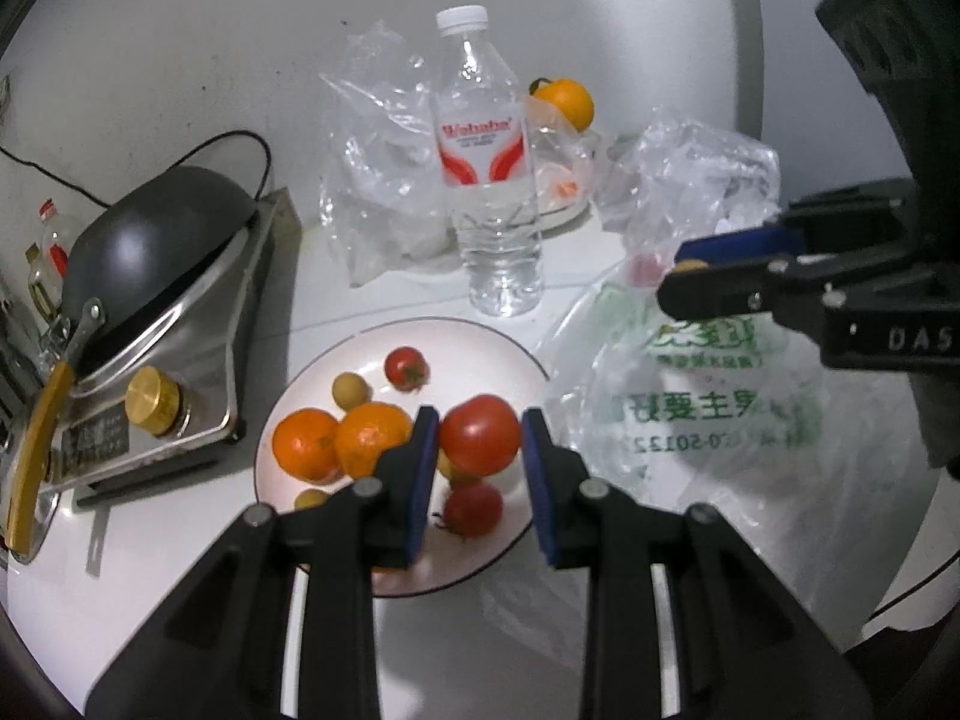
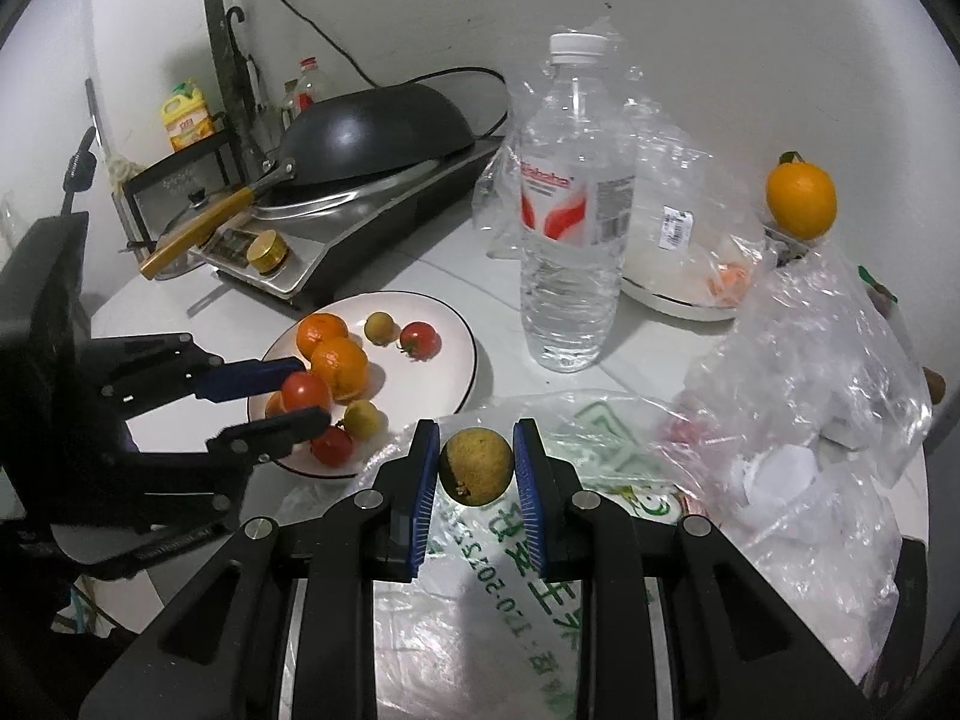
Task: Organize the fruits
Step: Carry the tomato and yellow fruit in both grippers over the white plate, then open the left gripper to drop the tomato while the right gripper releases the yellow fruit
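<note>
Left gripper clamps round red tomato above white dark-rimmed plate | right gripper clamps brownish-yellow round fruit over printed plastic bag | plate lies to its left

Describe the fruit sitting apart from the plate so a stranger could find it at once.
Start at the tall water bottle in the middle of the counter. Look past it towards the wall, above the crumpled clear bags. There sits one orange, alone, with a green stem, unlike those on the plate.
</note>
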Demonstrator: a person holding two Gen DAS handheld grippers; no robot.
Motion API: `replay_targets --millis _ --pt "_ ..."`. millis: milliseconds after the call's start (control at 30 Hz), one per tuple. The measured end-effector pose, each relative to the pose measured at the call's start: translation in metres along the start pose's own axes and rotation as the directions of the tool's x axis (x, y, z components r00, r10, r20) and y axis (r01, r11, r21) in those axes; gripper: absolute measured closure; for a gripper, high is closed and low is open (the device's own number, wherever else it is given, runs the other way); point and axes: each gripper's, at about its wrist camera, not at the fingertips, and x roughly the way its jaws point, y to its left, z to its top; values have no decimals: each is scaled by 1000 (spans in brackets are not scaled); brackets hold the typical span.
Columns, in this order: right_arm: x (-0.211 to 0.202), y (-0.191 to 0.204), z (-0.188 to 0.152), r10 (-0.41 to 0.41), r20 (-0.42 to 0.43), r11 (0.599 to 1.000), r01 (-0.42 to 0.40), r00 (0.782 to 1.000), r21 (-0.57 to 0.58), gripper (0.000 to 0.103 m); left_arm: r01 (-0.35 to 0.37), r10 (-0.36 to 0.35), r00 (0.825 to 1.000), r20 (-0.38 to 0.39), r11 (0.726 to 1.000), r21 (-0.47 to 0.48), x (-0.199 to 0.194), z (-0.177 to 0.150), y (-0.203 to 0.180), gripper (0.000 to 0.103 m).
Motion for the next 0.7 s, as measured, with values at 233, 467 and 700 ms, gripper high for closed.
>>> replay_targets --millis 233,467,700 --pt "13 0 10 2 -4 1000 -2 1000 0 76 22 -22 1000 13 1000 9 18 9 4 74" --pt "27 -5 16 6 -15 1000 -6 1000 1 76 52 -52 998 -18 999 5 45 15 7 74" --pt "40 -12 20 7 -27 1000 -7 1000 4 76 83 -82 995 -54 997 5 58 13 5 73"
